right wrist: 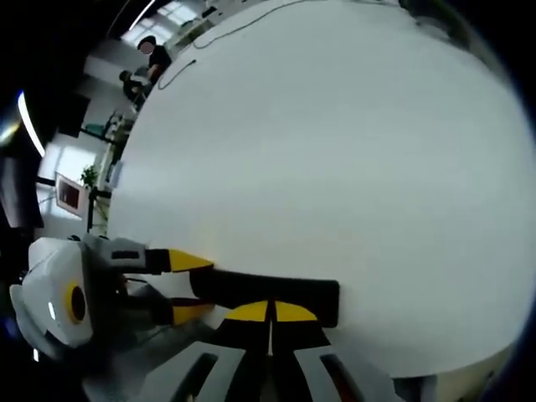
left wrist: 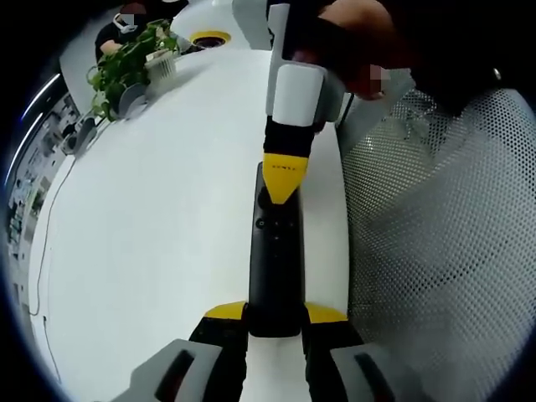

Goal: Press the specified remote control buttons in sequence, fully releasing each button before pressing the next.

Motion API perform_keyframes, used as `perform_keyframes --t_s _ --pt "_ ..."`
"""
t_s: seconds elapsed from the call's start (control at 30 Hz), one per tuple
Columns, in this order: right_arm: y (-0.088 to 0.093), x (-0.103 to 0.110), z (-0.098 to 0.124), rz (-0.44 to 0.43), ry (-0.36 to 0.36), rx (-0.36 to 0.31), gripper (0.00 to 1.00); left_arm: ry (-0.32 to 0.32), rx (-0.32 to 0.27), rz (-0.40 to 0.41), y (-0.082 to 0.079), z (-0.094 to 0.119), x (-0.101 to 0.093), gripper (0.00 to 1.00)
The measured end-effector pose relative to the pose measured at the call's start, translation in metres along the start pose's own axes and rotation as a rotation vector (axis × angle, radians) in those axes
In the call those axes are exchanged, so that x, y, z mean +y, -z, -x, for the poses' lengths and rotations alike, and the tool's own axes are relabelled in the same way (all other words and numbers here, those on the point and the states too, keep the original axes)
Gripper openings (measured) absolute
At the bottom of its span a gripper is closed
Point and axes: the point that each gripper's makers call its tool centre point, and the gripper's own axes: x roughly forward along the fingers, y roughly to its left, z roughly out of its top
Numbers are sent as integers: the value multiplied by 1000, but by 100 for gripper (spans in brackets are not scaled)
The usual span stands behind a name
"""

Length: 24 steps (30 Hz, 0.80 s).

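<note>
A long black remote point(left wrist: 274, 251) lies lengthwise on the white table point(left wrist: 159, 209), near its right edge. My left gripper point(left wrist: 275, 315) is shut on the remote's near end, one yellow tip on each side. My right gripper point(left wrist: 282, 180) comes down from the top with its yellow tips together, pressing on the buttons near the remote's far end. In the right gripper view the remote point(right wrist: 310, 297) lies crosswise. There the right gripper point(right wrist: 270, 311) is shut with its tips resting on the remote. The left gripper point(right wrist: 189, 286) clamps the remote's left end.
A potted plant point(left wrist: 126, 71) and a yellow-rimmed round object point(left wrist: 209, 38) stand at the table's far end. A white mesh chair point(left wrist: 444, 243) sits close beside the table's right edge. A thin cable point(left wrist: 38, 285) runs along the left edge. People sit far off point(right wrist: 146, 54).
</note>
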Motion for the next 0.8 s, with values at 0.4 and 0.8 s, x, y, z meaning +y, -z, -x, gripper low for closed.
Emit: perform_keyframes --t_s 0.4,0.8 --pt "-1 -1 -1 26 10 -8 0 1 -4 12 0 -1 1 25" --pt "-2 -1 -1 10 3 -15 0 1 -7 12 0 -1 1 25"
